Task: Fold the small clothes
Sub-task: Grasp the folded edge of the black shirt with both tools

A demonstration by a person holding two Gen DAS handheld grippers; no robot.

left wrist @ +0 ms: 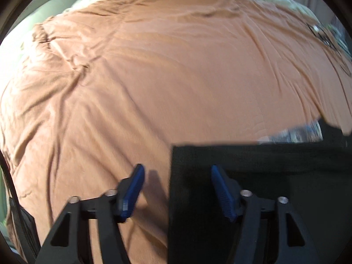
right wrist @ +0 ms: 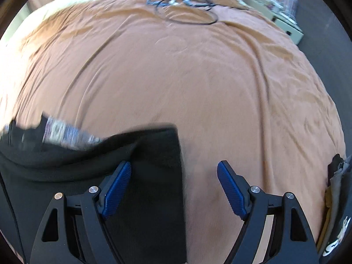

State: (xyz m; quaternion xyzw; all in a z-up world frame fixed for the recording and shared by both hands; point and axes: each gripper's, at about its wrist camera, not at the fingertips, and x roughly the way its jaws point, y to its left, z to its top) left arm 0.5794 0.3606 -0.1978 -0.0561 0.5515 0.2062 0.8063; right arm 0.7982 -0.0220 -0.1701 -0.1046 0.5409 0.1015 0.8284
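Note:
A black garment (left wrist: 253, 189) lies flat on the orange-brown bedspread (left wrist: 154, 77), with a patterned waistband or label (left wrist: 297, 135) showing at its far edge. My left gripper (left wrist: 177, 169) is open and straddles the garment's left edge. In the right wrist view the same black garment (right wrist: 149, 176) fills the lower left, its patterned band (right wrist: 66, 134) blurred. My right gripper (right wrist: 174, 166) is open and straddles the garment's right edge; its left finger is over the cloth, its right finger over the bedspread (right wrist: 198, 77).
A tangle of black cable (right wrist: 182, 2) lies at the bed's far end; it also shows in the left wrist view (left wrist: 323, 37). More clothes (right wrist: 336, 198) are piled at the bed's right edge. A pale cabinet (right wrist: 286, 22) stands beyond the bed.

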